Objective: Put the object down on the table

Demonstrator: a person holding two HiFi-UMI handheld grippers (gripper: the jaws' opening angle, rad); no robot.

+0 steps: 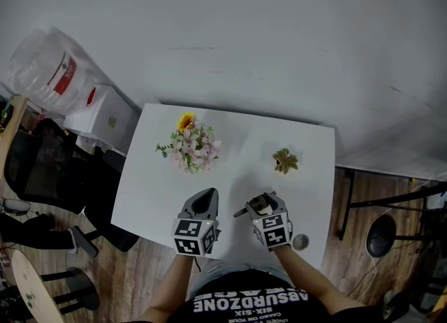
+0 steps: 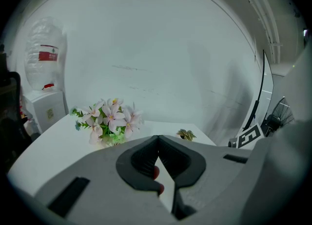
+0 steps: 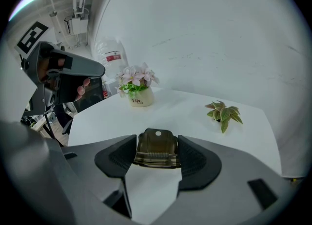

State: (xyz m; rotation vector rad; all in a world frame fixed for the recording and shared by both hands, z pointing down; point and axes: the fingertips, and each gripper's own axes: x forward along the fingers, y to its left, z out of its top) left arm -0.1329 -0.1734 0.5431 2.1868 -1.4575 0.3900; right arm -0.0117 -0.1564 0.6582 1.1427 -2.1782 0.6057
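The white table (image 1: 150, 196) spreads beneath both my tools. On its far left stands the pot of pink flowers (image 1: 192, 148), and I place everything else from that.

My left gripper (image 1: 204, 201) hovers nearer me than the pot, its jaws pressed together with nothing between them. My right gripper (image 1: 264, 206) is right of the pot and also nearer me. It is clamped on a brown, see-through plastic clip (image 3: 156, 147) over the tabletop; I cannot tell whether the clip touches it yet. A small leafy plant (image 1: 285, 161) sits well to the right of the pot.

The clip looks light, stiff and smooth, so it may skate or crack if dropped. I grip it across its two sides near the ribbed band, which seems sound.
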